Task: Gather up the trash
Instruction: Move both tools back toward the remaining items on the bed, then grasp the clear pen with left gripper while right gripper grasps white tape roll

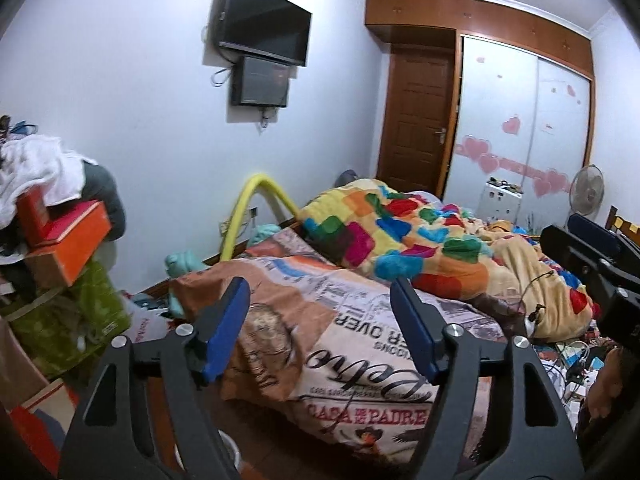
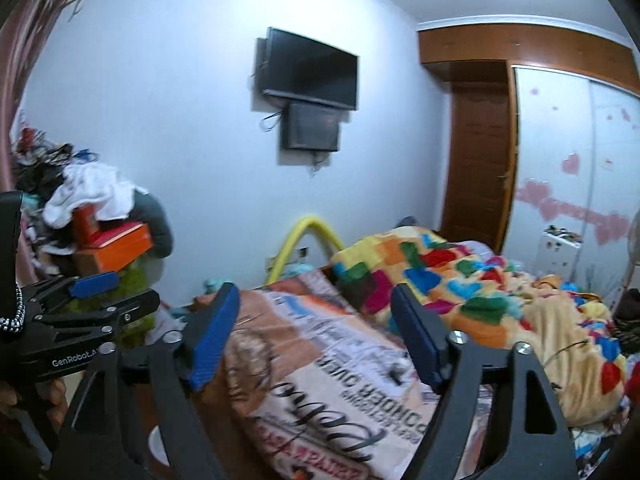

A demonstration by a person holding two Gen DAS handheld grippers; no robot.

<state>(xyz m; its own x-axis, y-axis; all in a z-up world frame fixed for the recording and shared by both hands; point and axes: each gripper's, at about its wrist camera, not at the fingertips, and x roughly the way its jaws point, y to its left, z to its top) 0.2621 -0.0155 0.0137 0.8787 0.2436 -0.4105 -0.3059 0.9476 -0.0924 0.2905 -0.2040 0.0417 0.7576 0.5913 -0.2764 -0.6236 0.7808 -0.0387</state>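
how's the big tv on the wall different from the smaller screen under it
The big tv is wider, hangs higher and shows a plain black panel tilted out from the wall. The smaller screen sits just below it, looks more nearly square, and its face is greyer with a faint picture or reflection. Both are dark-framed, wall-mounted, with cables hanging beside them.

A bed [image 1: 472,312] fills the room's middle. A printed quilt [image 1: 352,344] with lettering covers its near end. Just beyond the quilt, touching it, a fleece blanket [image 1: 400,236] of bright coloured patches lies bunched toward the bed's far end.
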